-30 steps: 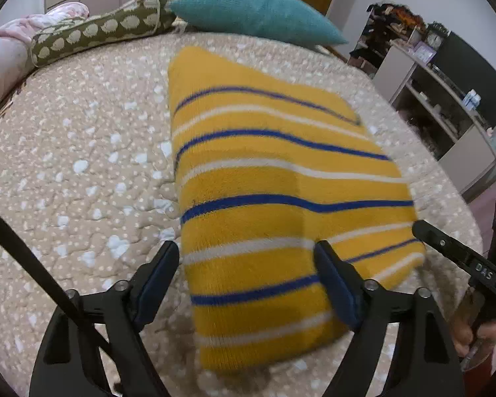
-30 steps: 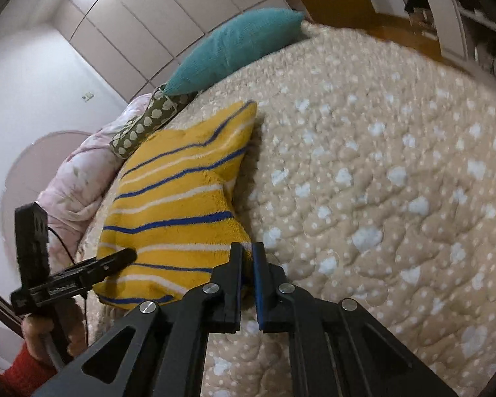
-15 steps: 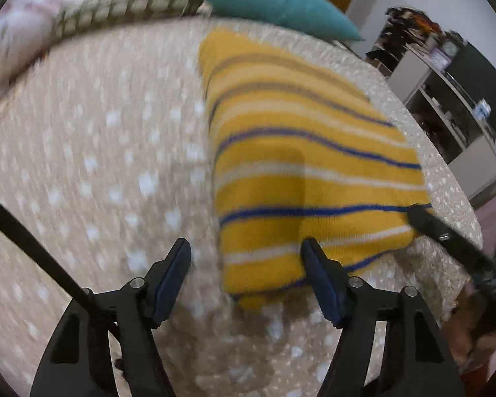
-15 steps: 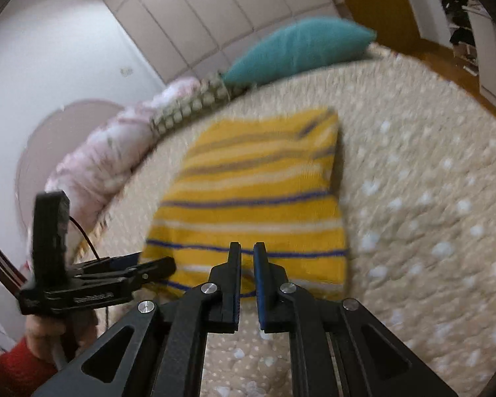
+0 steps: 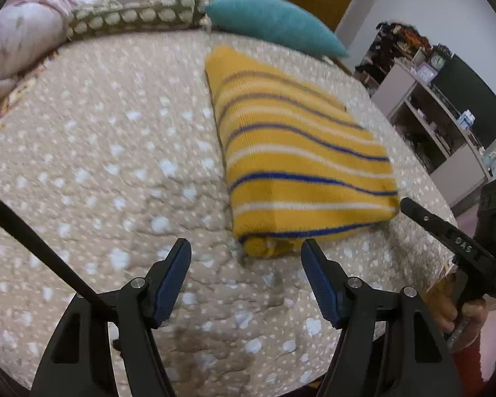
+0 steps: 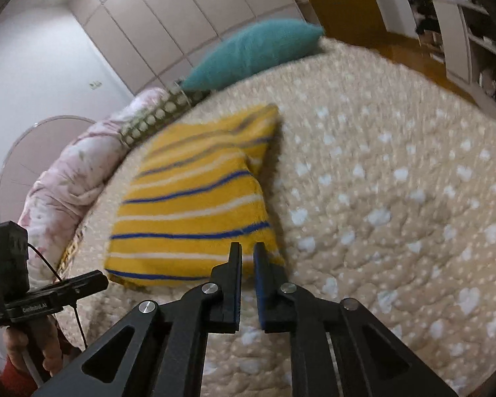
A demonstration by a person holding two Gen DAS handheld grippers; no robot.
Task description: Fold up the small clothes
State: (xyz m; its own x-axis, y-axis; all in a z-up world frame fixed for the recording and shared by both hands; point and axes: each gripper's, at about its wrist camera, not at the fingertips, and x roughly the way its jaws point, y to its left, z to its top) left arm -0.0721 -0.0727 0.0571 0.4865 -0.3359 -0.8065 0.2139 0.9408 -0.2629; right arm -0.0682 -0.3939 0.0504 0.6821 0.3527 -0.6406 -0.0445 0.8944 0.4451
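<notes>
The folded yellow knit garment with blue and white stripes (image 5: 301, 165) lies flat on the bed, at about one o'clock from the left gripper (image 5: 246, 278) and just beyond its tips. This gripper's jaws stand moderately wide with nothing between them; they have just been narrowing. The right gripper (image 6: 247, 264) is closed to a thin slit and holds nothing; the garment's near corner sits at twelve o'clock from it.

Risks, as judged: the near edge shows loose layers and a bulged roll, so a careless brush by either gripper could drag the top layer and undo the fold. The knit is soft and thick and may spring open. The garment also lies near the bed's edge at four o'clock in the left view.

Surface: a beige quilted bedspread with white heart spots (image 5: 115, 165), soft and uneven. Room: a teal cushion (image 5: 274, 23), a green spotted bolster (image 5: 132, 16), a pink floral quilt (image 5: 23, 33), pale wardrobe doors (image 6: 182, 23) and open shelving (image 5: 423, 122).
</notes>
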